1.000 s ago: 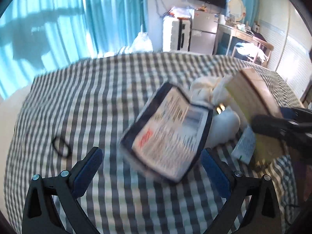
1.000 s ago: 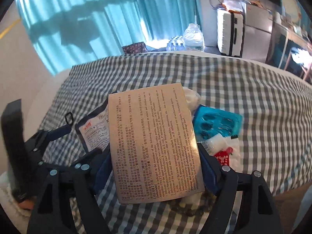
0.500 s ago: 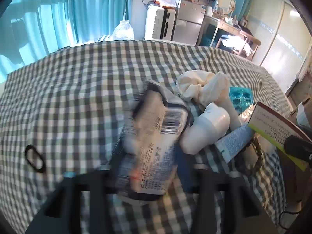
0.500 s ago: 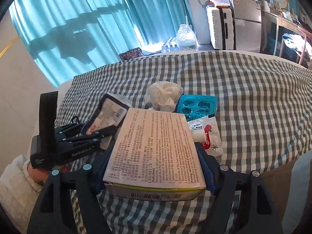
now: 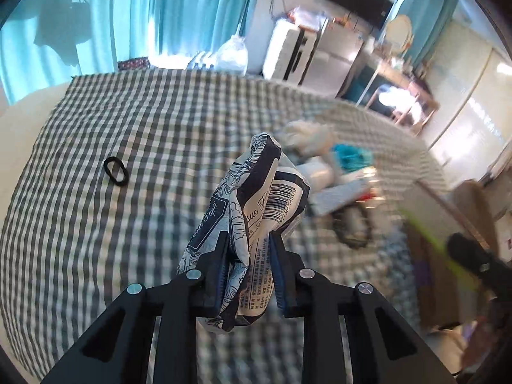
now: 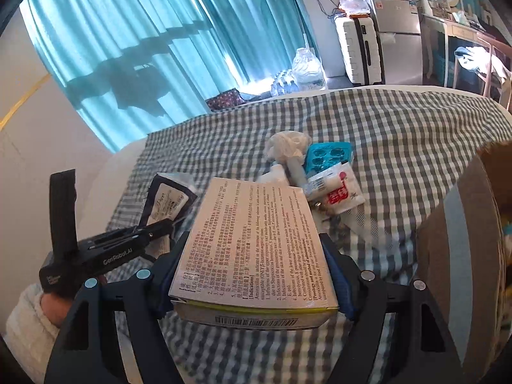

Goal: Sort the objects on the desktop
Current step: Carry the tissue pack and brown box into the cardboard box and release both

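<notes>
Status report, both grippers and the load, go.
Left gripper closing on tissue pack, lifted. Right gripper clamped on medicine box. Cardboard box at right; leftover pile on checked cloth.

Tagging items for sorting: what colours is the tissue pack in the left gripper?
Dark navy and white, with floral line drawings; clearest in the left wrist view: tissue pack.

Daylight floods through the teal curtains (image 6: 153,48), casting soft shadows; my left view smears with motion blur at right, while fisheye distortion bends and darkens both frames' edges.
</notes>
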`<state>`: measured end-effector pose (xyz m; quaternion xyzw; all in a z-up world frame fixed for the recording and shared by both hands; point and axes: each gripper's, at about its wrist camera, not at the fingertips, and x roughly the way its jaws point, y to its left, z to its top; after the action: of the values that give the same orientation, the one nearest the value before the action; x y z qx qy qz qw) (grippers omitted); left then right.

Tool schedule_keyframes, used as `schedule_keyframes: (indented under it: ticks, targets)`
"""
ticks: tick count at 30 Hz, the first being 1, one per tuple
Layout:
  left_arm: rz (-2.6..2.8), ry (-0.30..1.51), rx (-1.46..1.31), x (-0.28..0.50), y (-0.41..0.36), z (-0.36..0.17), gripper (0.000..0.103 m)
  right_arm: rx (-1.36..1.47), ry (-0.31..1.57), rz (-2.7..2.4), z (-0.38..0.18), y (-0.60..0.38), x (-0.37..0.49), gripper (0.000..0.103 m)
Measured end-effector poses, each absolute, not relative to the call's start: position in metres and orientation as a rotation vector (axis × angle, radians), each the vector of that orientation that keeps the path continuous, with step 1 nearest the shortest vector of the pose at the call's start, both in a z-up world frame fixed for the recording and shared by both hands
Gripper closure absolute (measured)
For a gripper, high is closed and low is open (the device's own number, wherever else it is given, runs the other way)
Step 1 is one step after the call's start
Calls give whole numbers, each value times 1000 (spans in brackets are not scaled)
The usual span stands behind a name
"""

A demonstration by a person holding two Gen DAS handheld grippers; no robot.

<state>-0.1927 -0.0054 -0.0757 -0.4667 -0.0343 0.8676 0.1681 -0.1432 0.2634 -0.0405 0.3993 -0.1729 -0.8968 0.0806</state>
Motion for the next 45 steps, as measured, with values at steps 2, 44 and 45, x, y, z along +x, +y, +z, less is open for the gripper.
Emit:
schedule_keyframes:
  ticks: [2, 44, 45]
  targets:
    - [2470, -76, -1317, -177, 0, -62, 79, 1176, -488, -2685, -32, 255, -131, 28]
    - [2136, 298, -1004, -73, 313, 37, 79, 954, -642, -3181, 55, 515, 7, 28]
    - [2129, 314, -1012, -74, 322, 31, 79, 967, -650, -3179, 49, 523, 7, 28]
